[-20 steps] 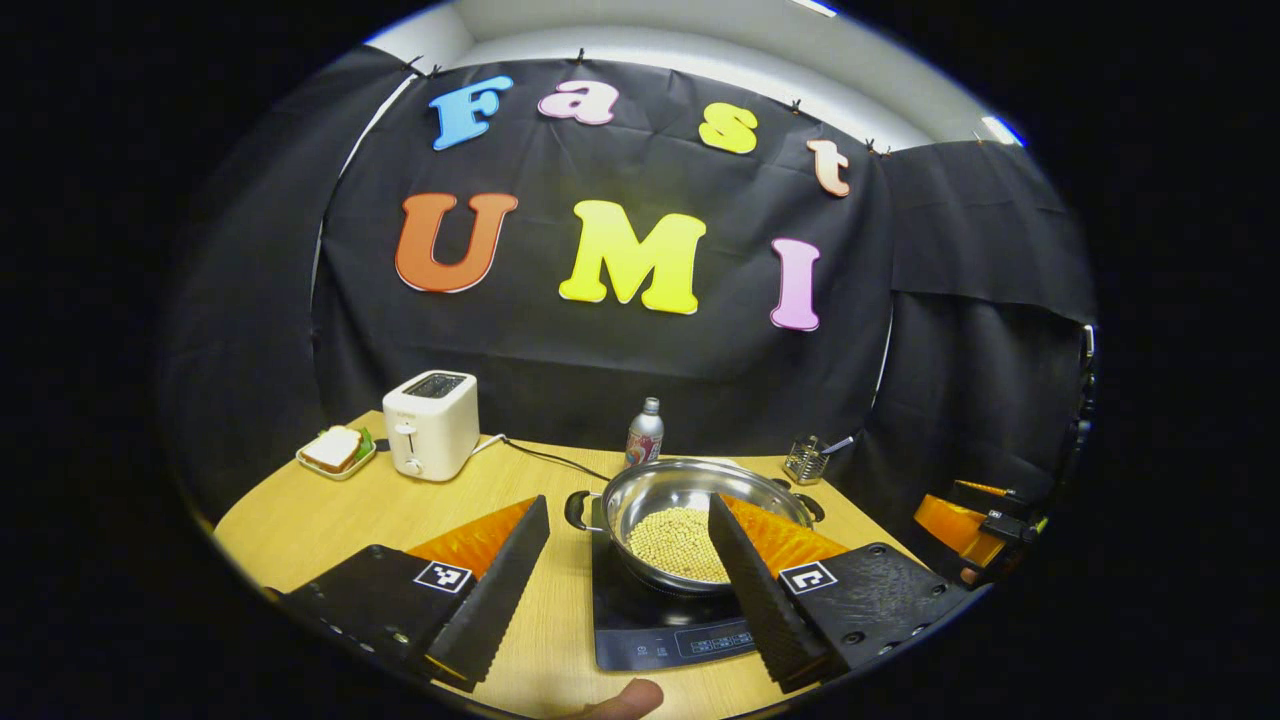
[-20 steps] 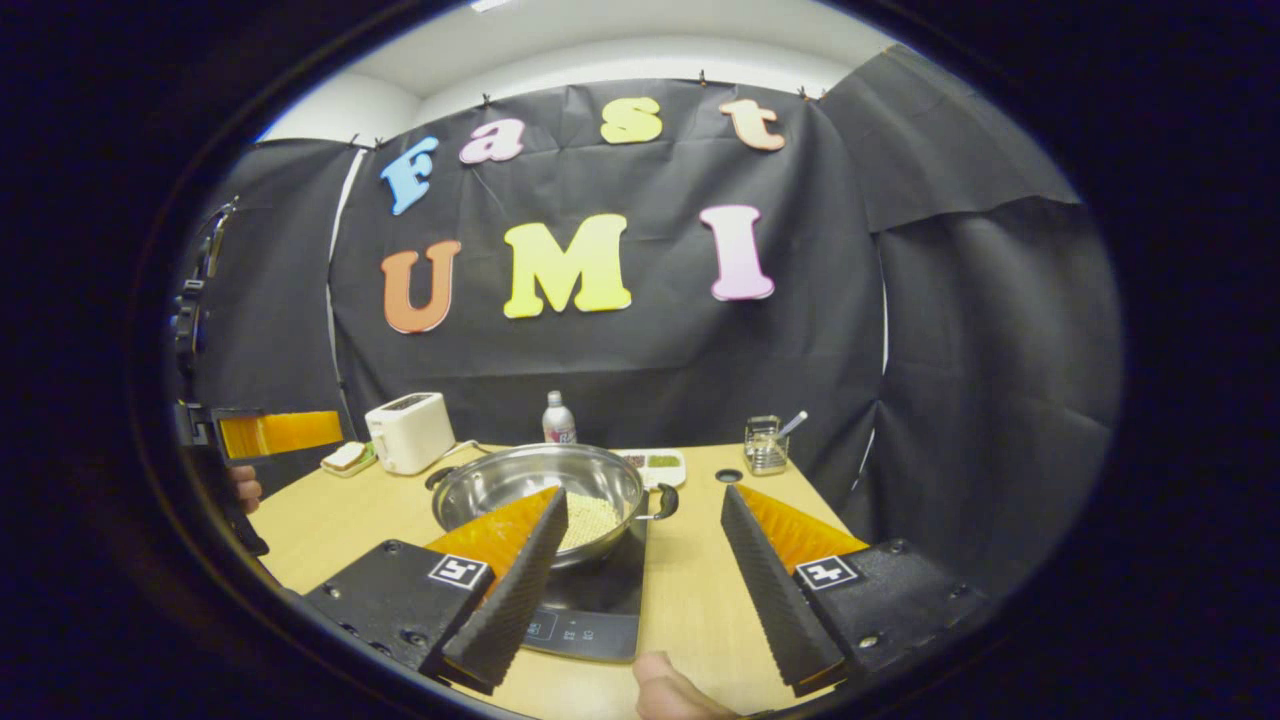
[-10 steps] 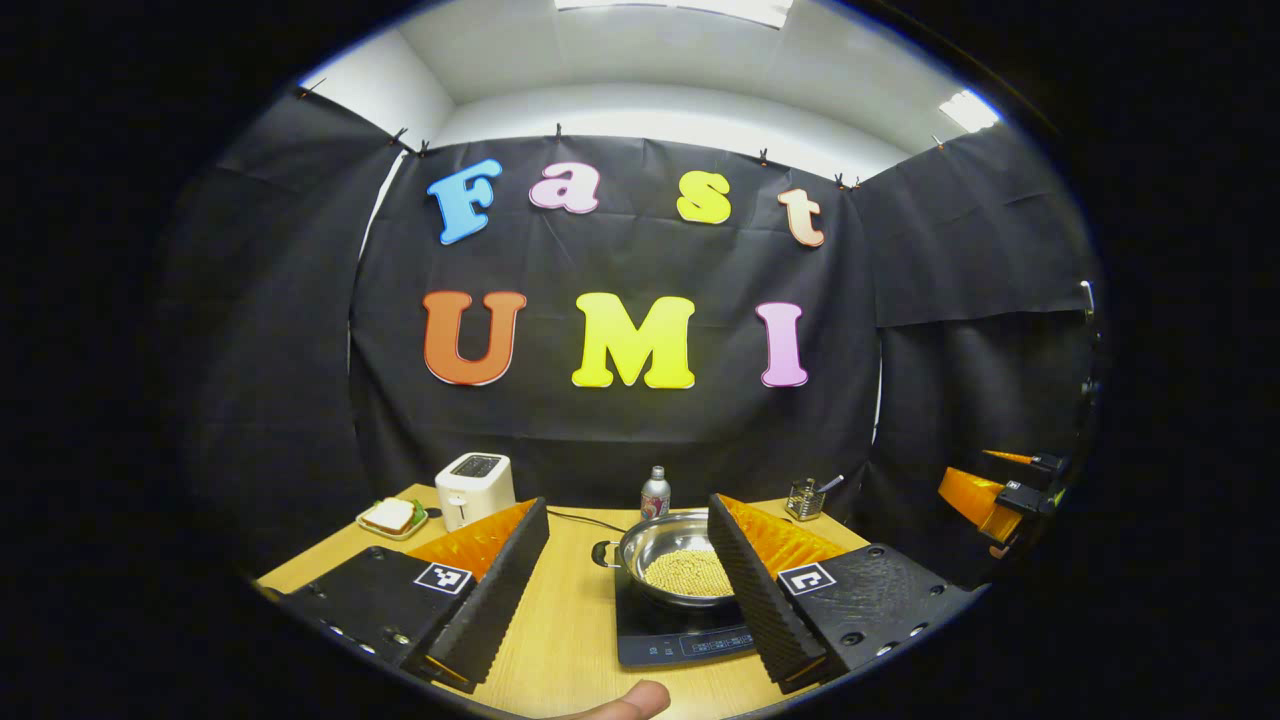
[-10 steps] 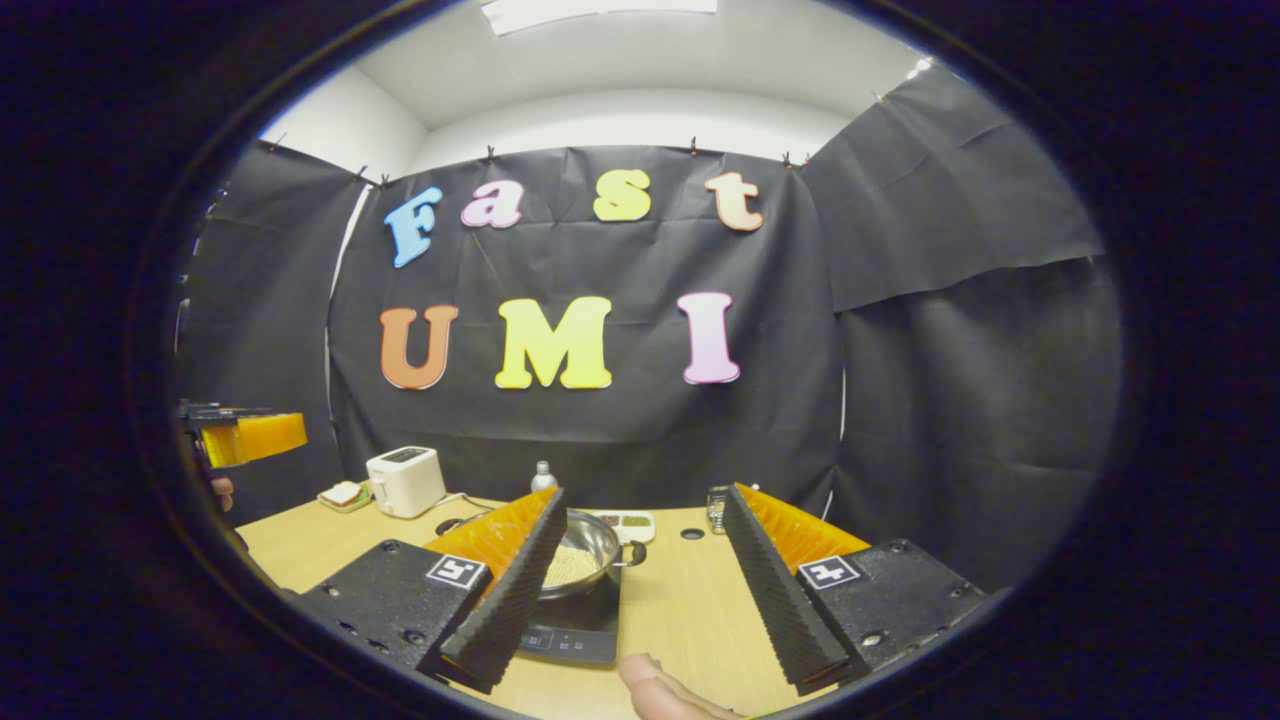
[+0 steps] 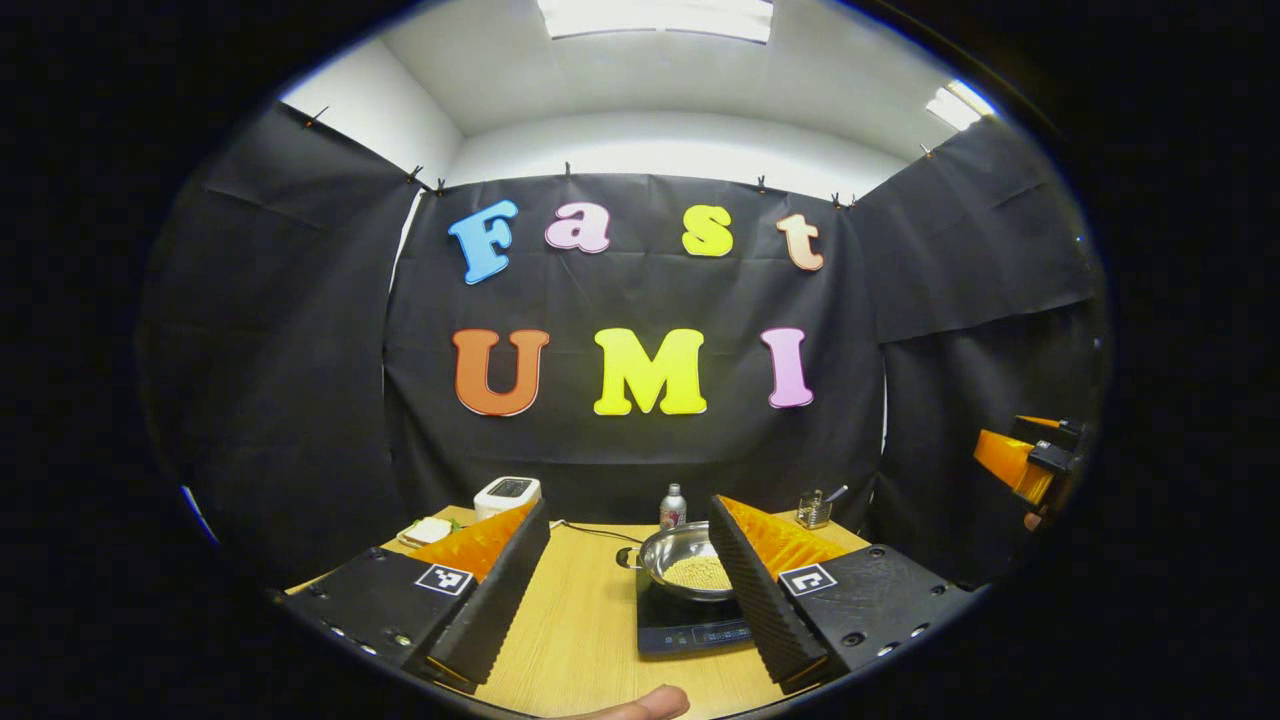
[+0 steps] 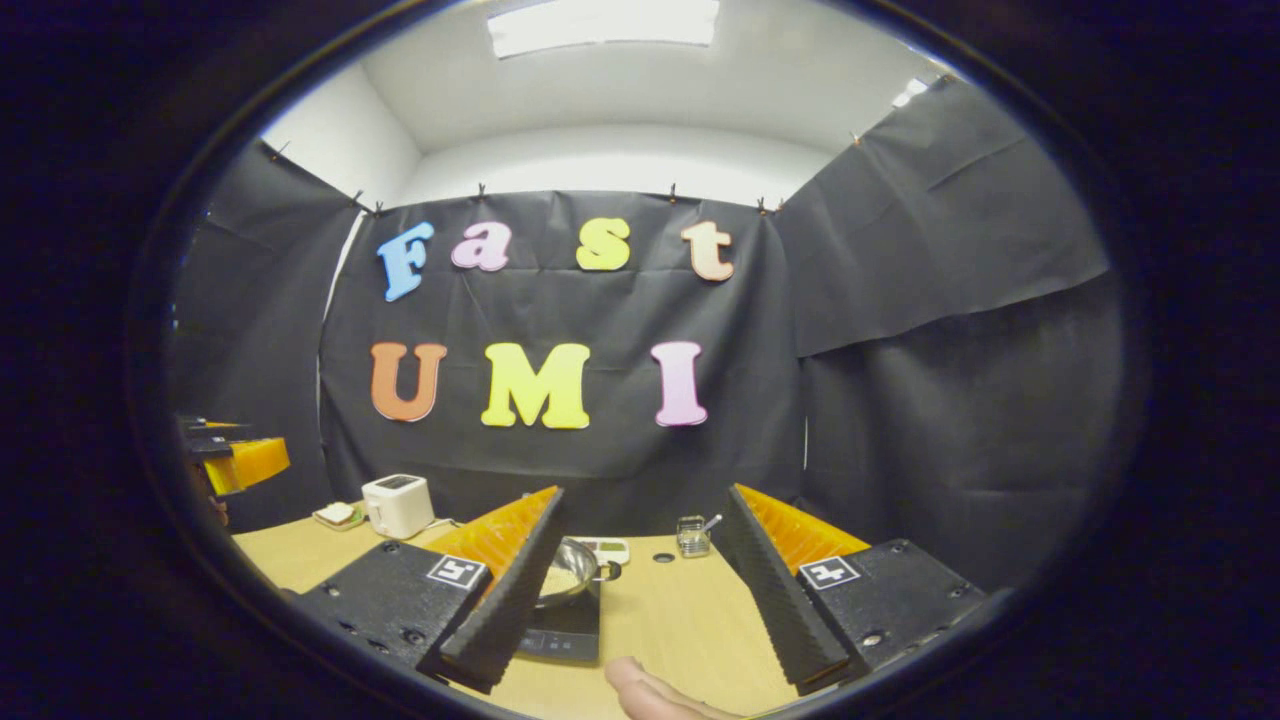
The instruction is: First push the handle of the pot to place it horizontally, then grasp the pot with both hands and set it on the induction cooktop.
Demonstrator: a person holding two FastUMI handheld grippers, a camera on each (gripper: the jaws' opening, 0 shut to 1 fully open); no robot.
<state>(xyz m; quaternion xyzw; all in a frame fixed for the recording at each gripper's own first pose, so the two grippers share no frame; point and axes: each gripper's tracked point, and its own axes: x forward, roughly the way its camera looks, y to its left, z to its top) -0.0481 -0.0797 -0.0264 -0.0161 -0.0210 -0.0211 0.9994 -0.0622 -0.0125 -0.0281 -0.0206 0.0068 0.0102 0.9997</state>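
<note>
Pot (image 5: pixel 690 567) sat on the induction cooktop (image 5: pixel 688 625), apparently placed.
Left gripper (image 5: pixel 620 595) and right gripper (image 6: pixel 645 590) hung above the counter (image 5: pixel 580 620) (jaws spread, empty); nothing seemed left.

The left claw (image 5: pixel 628 590) was held raised and level, its two ridged, wedge-shaped fingers (image 5: pixel 500 590) spread wide apart with nothing between them. A fingertip (image 5: pixel 640 705) of the person's hand showed at the bottom edge of the left gripper view. The right claw (image 6: pixel 640 590) was likewise held with its fingers (image 6: pixel 775 590) wide apart and gripping nothing, a fingertip (image 6: pixel 640 690) of the holding hand showing below it. Each claw appeared at the far edge of the other's view, off to the side and well apart.
</note>
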